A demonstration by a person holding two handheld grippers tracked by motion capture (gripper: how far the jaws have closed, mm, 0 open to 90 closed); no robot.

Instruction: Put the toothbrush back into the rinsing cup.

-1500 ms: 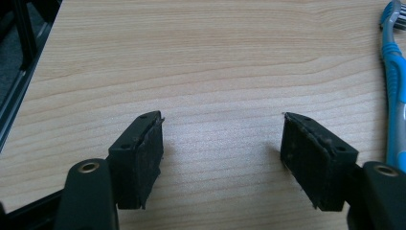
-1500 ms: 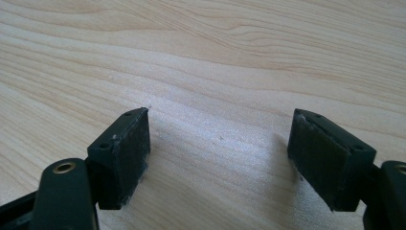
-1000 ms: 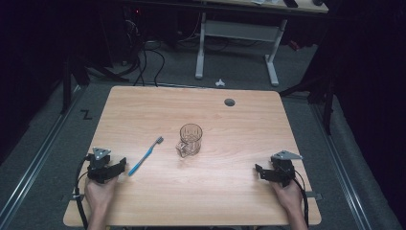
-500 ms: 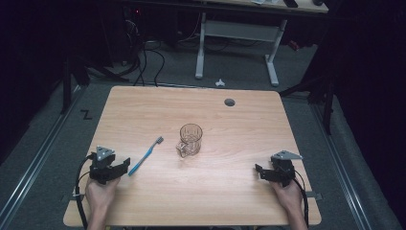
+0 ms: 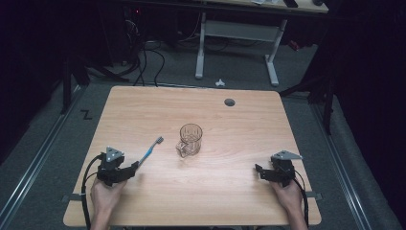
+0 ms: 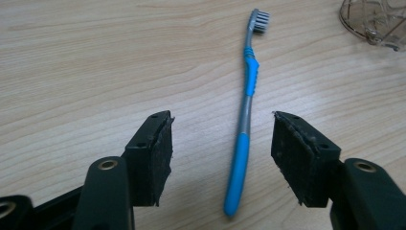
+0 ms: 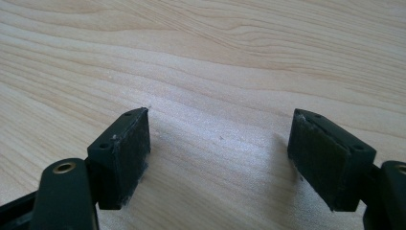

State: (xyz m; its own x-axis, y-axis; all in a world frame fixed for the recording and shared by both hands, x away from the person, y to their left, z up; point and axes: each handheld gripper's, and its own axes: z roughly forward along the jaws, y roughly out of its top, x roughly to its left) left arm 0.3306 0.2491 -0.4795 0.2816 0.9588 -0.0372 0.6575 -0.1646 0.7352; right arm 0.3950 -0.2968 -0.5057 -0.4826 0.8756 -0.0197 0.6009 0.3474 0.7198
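I have the left gripper (image 6: 222, 143) over the toothbrush (image 6: 245, 120), which lies flat on the table (image 5: 230, 191) left of the cup (image 5: 190, 140). Its jaws are wide, just been closing, the handle between them untouched. My right gripper (image 7: 220, 153) rests wide open over bare wood

Each hand carries a black two-jaw gripper: the left gripper (image 5: 133, 167) and the right gripper (image 5: 258, 171) both bear a grey three-cornered plate on top and trail a black cable. Their jaws end in blocky black pads (image 6: 158, 158) with small screw holes and brass-coloured rivets.
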